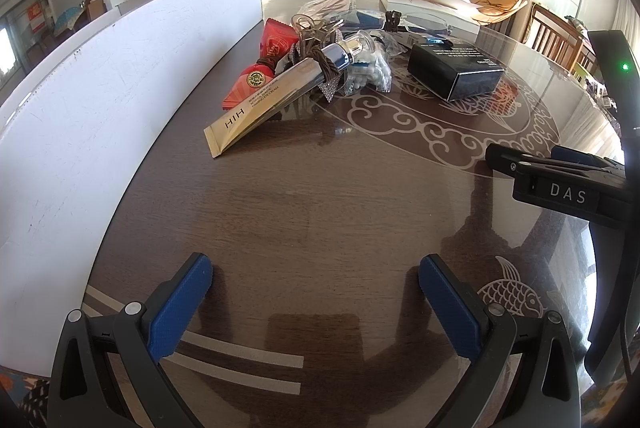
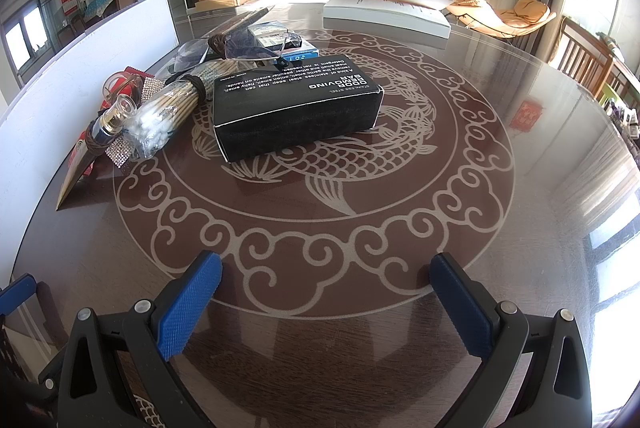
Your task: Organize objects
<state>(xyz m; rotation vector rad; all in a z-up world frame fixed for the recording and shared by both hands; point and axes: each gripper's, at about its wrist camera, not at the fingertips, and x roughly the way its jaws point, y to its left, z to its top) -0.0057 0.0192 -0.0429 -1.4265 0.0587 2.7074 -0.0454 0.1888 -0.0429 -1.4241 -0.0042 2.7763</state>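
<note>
A pile of small objects lies on the dark round table (image 1: 320,212). In the left wrist view I see a gold cream tube (image 1: 256,112), a red packet (image 1: 260,68), a bag of cotton swabs (image 1: 368,72) and a black box (image 1: 456,68). The right wrist view shows the black box (image 2: 296,112), the cotton swabs (image 2: 160,124) and clear glasses (image 2: 260,46). My left gripper (image 1: 316,292) is open and empty, well short of the pile. My right gripper (image 2: 326,296) is open and empty, in front of the black box. The right gripper also shows at the right of the left wrist view (image 1: 560,184).
A tall white board (image 1: 120,76) stands along the table's left side. A flat white box (image 2: 384,12) lies at the far edge. A wooden chair (image 2: 588,60) stands at the right. The table bears a fish pattern (image 2: 340,156).
</note>
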